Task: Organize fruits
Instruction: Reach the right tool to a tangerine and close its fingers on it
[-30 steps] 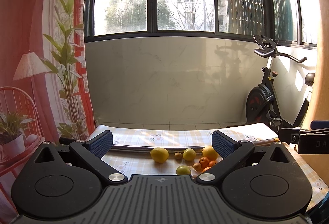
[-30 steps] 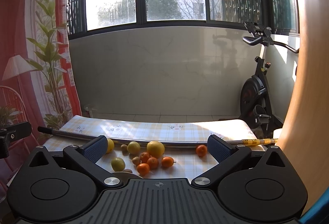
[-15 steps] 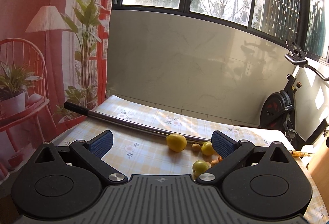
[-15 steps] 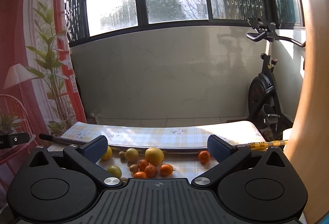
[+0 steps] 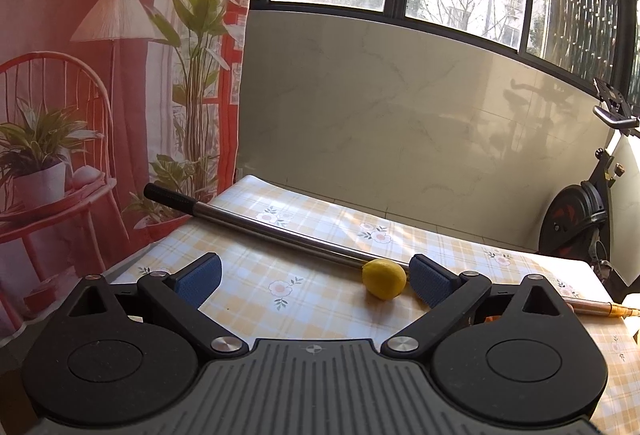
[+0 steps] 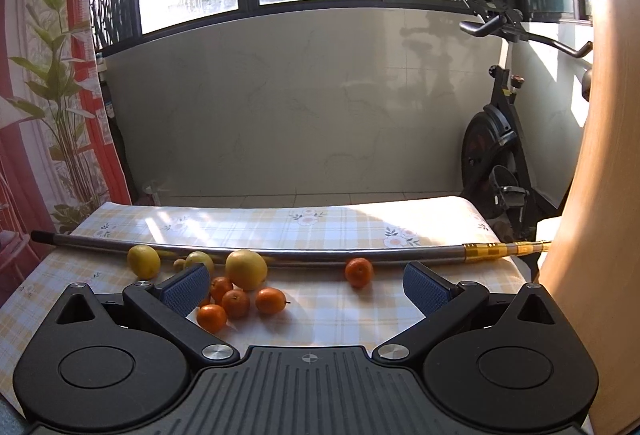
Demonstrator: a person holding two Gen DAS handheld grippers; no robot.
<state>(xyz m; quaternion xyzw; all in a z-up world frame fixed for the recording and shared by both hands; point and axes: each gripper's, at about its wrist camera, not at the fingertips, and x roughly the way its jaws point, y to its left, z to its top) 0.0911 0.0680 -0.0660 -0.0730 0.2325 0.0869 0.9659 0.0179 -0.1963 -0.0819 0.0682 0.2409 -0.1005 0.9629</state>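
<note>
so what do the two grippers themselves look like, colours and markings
Both look identical. The left gripper and the right gripper have matte black angular finger arms tipped with blue textured pads, silver pivot screws, two round black discs and a grey ribbed centre plate bearing a small crosshair mark. No cables, hands or sleeves show.

Glossy cloth, brushed metal, matt plastic, dimpled peel

The checked tablecloth [image 6: 340,223] on the counter looks smooth and slightly glossy, like wipeable vinyl. The pole [image 5: 280,235] along the counter's far edge is bright brushed metal with a matt black ribbed grip. The lemon [image 5: 384,278] has dull, finely pitted peel; the tangerines [image 6: 236,302] look shinier. Both grippers [image 5: 314,277] [image 6: 306,285] are matt black plastic with textured blue pads [image 6: 186,289] and polished metal pivots.
</note>
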